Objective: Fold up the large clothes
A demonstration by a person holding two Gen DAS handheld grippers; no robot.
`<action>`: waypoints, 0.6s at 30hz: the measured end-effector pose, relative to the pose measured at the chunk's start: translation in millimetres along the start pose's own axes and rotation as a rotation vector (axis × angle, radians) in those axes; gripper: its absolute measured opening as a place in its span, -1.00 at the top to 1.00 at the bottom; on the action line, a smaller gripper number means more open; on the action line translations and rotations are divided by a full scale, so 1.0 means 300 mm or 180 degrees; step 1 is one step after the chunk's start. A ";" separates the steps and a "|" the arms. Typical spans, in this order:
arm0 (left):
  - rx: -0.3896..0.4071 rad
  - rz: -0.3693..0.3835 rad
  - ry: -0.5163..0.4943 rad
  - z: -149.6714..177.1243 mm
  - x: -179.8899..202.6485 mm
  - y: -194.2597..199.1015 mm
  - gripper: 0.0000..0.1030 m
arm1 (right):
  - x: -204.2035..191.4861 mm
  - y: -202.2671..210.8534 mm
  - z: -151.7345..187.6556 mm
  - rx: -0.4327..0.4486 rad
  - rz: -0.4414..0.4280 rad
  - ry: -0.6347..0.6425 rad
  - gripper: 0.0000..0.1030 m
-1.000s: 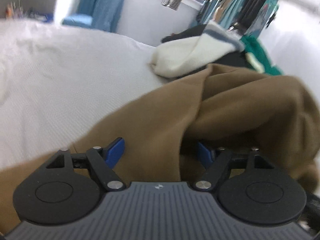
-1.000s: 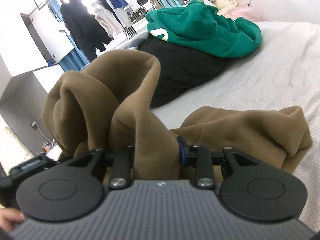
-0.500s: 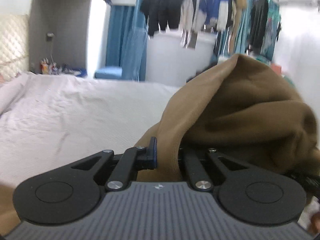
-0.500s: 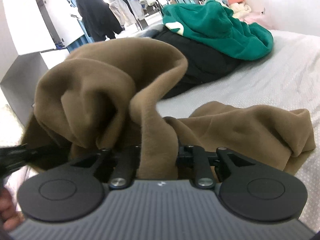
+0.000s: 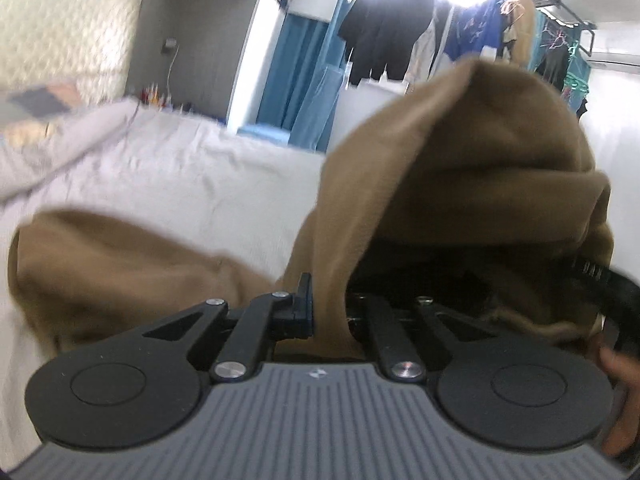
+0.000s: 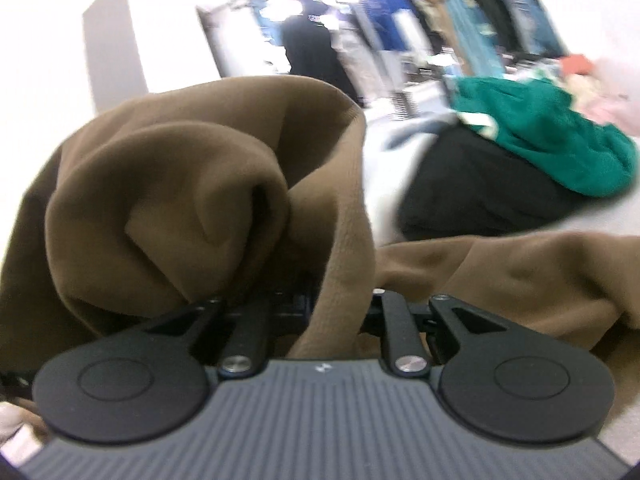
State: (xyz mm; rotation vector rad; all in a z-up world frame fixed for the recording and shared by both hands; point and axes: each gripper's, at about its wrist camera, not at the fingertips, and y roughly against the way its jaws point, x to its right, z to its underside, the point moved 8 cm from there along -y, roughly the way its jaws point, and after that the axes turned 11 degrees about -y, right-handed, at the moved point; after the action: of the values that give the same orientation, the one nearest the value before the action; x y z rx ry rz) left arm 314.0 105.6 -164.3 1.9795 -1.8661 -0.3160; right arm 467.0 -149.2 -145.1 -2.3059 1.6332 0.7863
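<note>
Left wrist view: camera sits just behind the left tongs, looking forward along them and slightly downward over the bed, toward blue curtains and hanging clothes far beyond.

Right wrist view: camera just behind the right tongs, nearly level, facing a green garment on a black garment ahead-right.

Both very near the brown garment, bunched directly ahead of each pair; this, the bed and the clothes rail are shared.
</note>
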 end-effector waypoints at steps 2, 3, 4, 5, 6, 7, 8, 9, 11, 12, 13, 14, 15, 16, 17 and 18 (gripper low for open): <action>-0.0024 0.0008 0.0046 0.055 -0.018 -0.008 0.85 | -0.018 0.004 0.018 -0.0084 -0.0014 0.0038 0.65; -0.0053 -0.0001 -0.0012 0.083 -0.021 -0.014 0.85 | -0.019 0.003 0.031 -0.0158 0.0026 0.0067 0.65; -0.0091 0.0000 -0.0028 0.101 -0.022 -0.022 0.85 | -0.024 0.003 0.047 -0.0235 0.0088 0.0125 0.65; -0.0143 0.0034 0.0031 0.112 -0.021 -0.031 0.86 | -0.024 0.004 0.063 -0.0301 0.0163 0.0185 0.65; -0.0188 0.0090 0.0102 0.119 -0.020 -0.034 0.86 | -0.020 0.008 0.072 -0.0363 0.0262 0.0227 0.65; -0.0206 0.0097 0.0117 0.115 -0.015 -0.041 0.86 | -0.021 0.015 0.079 -0.0404 0.0332 0.0230 0.63; -0.0211 0.0084 0.0084 0.116 -0.015 -0.034 0.85 | -0.018 0.023 0.077 -0.0439 0.0380 0.0211 0.61; -0.0223 0.0092 0.0050 0.117 -0.013 -0.036 0.85 | -0.012 0.038 0.070 -0.0476 0.0426 0.0175 0.61; -0.0296 0.0137 0.0118 0.138 -0.024 -0.040 0.85 | -0.008 0.070 0.072 -0.0519 0.0522 0.0115 0.53; -0.0352 0.0171 0.0199 0.150 -0.033 -0.044 0.85 | -0.007 0.096 0.063 -0.0489 0.0598 0.0097 0.39; -0.0404 0.0207 0.0273 0.143 -0.031 -0.061 0.84 | -0.014 0.120 0.054 -0.0414 0.0623 0.0088 0.15; -0.0430 0.0245 0.0350 0.150 -0.040 -0.062 0.84 | -0.013 0.143 0.050 -0.0360 0.0667 0.0099 0.13; -0.0436 0.0267 0.0398 0.154 -0.047 -0.058 0.83 | -0.018 0.165 0.036 -0.0301 0.0717 0.0120 0.12; -0.0436 0.0276 0.0408 0.158 -0.052 -0.058 0.80 | -0.025 0.179 0.023 -0.0243 0.0728 0.0130 0.12; -0.0437 0.0280 0.0412 0.160 -0.056 -0.056 0.76 | -0.033 0.190 0.011 -0.0181 0.0728 0.0151 0.12; -0.0445 0.0284 0.0414 0.160 -0.058 -0.059 0.73 | -0.046 0.203 -0.002 -0.0097 0.0721 0.0196 0.12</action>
State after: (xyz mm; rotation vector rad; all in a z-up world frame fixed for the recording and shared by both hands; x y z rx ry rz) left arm 308.1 117.1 -216.8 1.7758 -1.7933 -0.2769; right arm 407.7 -160.6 -129.4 -2.2114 1.9478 0.7975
